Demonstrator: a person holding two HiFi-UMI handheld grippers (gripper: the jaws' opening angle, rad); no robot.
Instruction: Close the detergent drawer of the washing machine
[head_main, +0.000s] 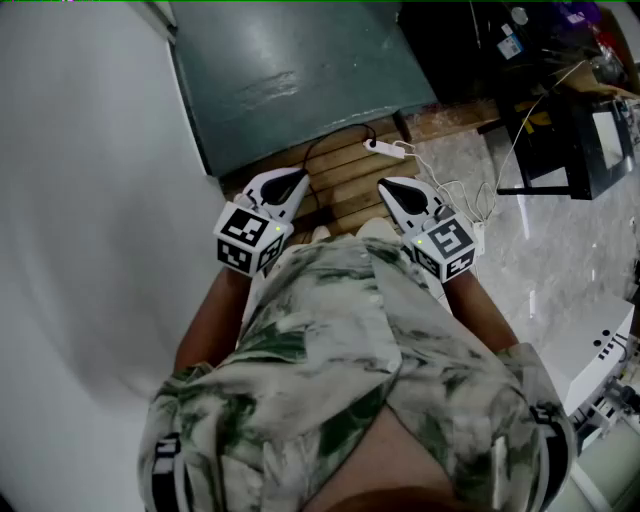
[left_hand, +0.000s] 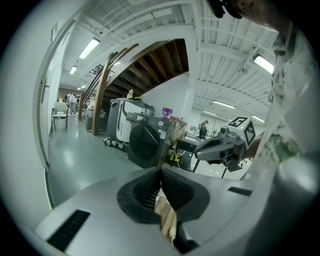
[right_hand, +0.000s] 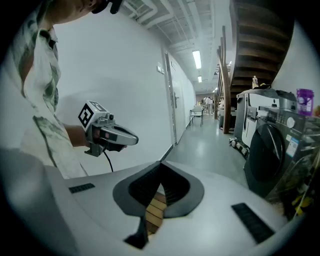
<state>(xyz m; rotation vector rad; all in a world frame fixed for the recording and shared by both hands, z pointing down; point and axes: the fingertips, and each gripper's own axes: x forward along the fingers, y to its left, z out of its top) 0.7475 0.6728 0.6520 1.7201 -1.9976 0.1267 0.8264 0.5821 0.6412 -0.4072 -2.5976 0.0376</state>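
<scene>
The left gripper (head_main: 296, 180) sits tucked at the person's waist. Its fingers (left_hand: 149, 192) are pressed together with nothing between them, and only wooden slats (head_main: 345, 190) show below. Over to the right gripper (head_main: 388, 186), same story: fingers (right_hand: 146, 186) fully closed and empty, nose tipped toward the floor. Further right, well apart from both grippers, stands the dark front-loading washing machine (right_hand: 270, 150) with 1 purple bottle (right_hand: 304, 96) on top. Its detergent drawer is too small to pick out from here, so whether it stands out cannot be told. By its type it should be a light, stiff plastic tray that slides straight. Its long axis would run front to back into the machine, face toward the room. A flat push on the middle of that face should do, no grasp needed.
</scene>
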